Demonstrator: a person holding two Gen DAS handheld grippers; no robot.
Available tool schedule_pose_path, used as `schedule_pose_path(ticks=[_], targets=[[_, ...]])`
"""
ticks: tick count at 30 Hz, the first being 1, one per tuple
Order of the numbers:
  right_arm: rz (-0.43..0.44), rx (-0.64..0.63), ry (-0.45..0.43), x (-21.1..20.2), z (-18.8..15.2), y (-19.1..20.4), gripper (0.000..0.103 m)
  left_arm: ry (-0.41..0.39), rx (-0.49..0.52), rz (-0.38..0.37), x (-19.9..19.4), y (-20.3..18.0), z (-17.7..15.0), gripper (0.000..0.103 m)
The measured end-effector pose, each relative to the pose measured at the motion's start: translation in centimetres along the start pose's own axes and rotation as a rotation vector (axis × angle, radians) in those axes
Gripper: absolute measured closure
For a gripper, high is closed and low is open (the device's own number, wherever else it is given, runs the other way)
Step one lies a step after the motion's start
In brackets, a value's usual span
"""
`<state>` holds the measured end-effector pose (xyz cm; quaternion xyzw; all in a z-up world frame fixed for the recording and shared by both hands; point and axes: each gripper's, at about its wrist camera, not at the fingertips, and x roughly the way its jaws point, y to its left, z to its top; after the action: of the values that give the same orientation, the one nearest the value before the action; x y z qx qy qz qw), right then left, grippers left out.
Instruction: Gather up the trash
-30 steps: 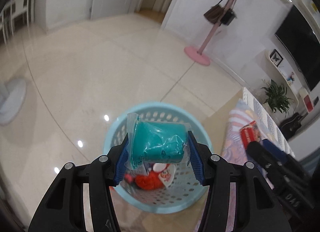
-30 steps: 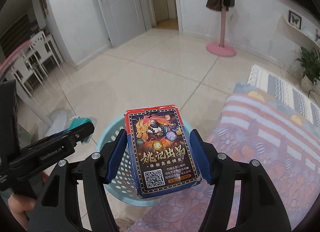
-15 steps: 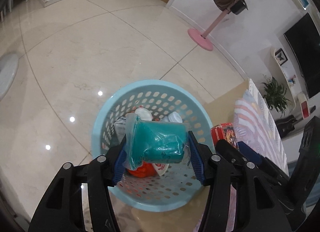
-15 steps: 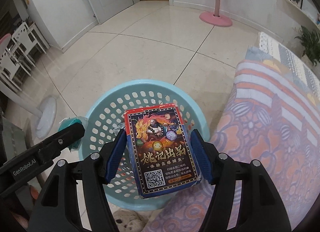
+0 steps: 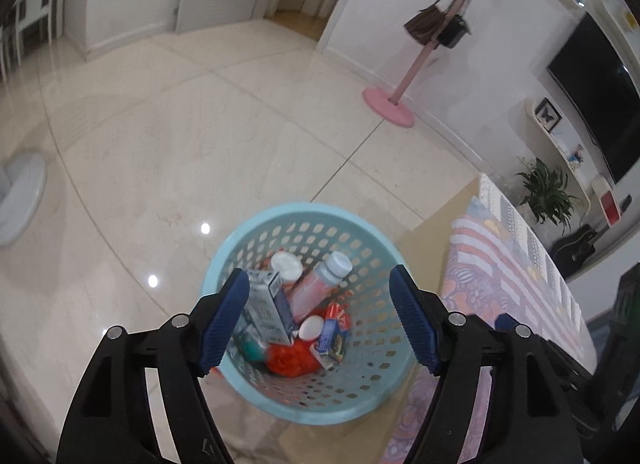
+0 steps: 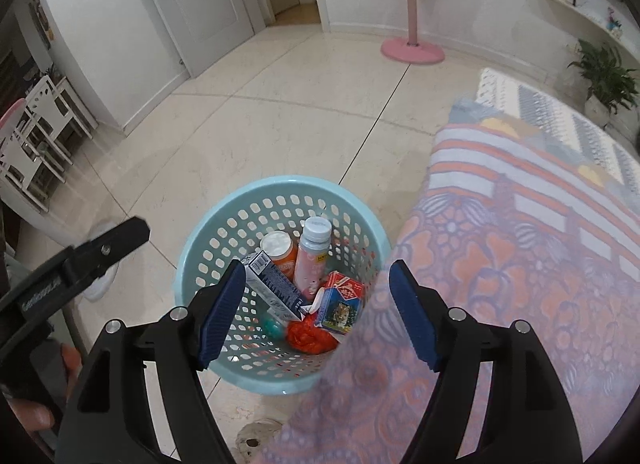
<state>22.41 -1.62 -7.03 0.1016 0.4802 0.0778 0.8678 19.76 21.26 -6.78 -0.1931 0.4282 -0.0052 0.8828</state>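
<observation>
While we hold both tools above it, the pale blue basket (image 6: pixel 208 236) stands on the tiled floor (image 6: pixel 280 124), just beside the patterned cloth (image 6: pixel 500 264). Our left tool (image 5: pixel 320 320) and right tool (image 6: pixel 318 314) each have their blue pads spread wide with nothing between them. Inside the basket we see a pink bottle (image 6: pixel 312 260), an orange can (image 6: pixel 280 252), a blue-and-white carton (image 6: pixel 276 286), a card box (image 6: pixel 340 302), a crumpled red wrapper (image 6: pixel 310 336) and a small teal packet (image 6: pixel 274 326).

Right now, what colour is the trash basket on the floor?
Light blue, with perforated walls. The basket shows best in the right wrist view.
</observation>
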Motion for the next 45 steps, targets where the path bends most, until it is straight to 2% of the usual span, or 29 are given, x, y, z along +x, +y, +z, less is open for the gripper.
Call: schedule_pose_path(ticks=[4, 7, 13, 16, 19, 21, 23, 24, 25, 27, 30, 34, 37, 39, 45], targets=[[-0.044, -0.006, -0.053, -3.5, -1.7, 0.2, 0.028, -0.057, 0.1, 0.038, -2.0, -1.8, -0.3, 0.032], [-0.11, -0.031, -0.099, -6.4, -2.6, 0.3, 0.028, -0.119, 0.162, 0.07, -4.2, -3.4, -0.6, 0.032], [-0.181, 0.021, -0.195, -11.3, -4.2, -0.8, 0.026, -0.194, 0.218, 0.044, -7.7, -5.4, -1.7, 0.028], [-0.189, 0.04, -0.241, -13.0, -5.3, -1.5, 0.026, -0.225, 0.249, 0.025, -9.0, -6.7, -2.5, 0.028], [-0.2, 0.039, -0.291, -14.4, -6.9, -2.2, 0.023, -0.261, 0.266, 0.054, -10.8, -8.2, -3.6, 0.027], [-0.221, 0.03, -0.341, -15.2, -8.1, -2.8, 0.021, -0.281, 0.275, 0.04, -12.0, -9.0, -4.8, 0.021], [-0.232, 0.031, -0.369, -15.5, -9.2, -3.3, 0.019, -0.304, 0.289, 0.055, -13.1, -9.7, -6.4, 0.019], [-0.235, 0.034, -0.375, -15.5, -9.8, -3.5, 0.019, -0.309, 0.283, 0.07, -13.3, -9.8, -6.9, 0.019], [-0.251, 0.04, -0.383, -15.4, -10.2, -3.7, 0.019, -0.325, 0.268, 0.118, -13.4, -9.9, -7.6, 0.019], [-0.321, 0.056, -0.443, -15.9, -11.7, -3.9, 0.019, -0.354, 0.228, 0.172, -13.5, -9.7, -8.6, 0.019], [-0.386, 0.042, -0.513, -16.7, -12.8, -4.0, 0.019, -0.376, 0.192, 0.142, -13.1, -9.0, -9.8, 0.019], [-0.369, 0.049, -0.566, -17.8, -13.3, -4.3, 0.018, -0.43, 0.23, 0.135, -12.4, -9.0, -11.3, 0.019], [-0.363, 0.002, -0.569, -17.3, -13.3, -3.6, 0.018, -0.427, 0.258, 0.107, -11.7, -9.2, -11.7, 0.019], [-0.34, -0.031, -0.572, -17.1, -13.3, -3.0, 0.019, -0.435, 0.291, 0.122, -11.4, -9.9, -11.9, 0.019], [-0.358, -0.034, -0.578, -16.7, -13.2, -3.3, 0.018, -0.46, 0.262, 0.157, -11.7, -10.0, -11.7, 0.019]])
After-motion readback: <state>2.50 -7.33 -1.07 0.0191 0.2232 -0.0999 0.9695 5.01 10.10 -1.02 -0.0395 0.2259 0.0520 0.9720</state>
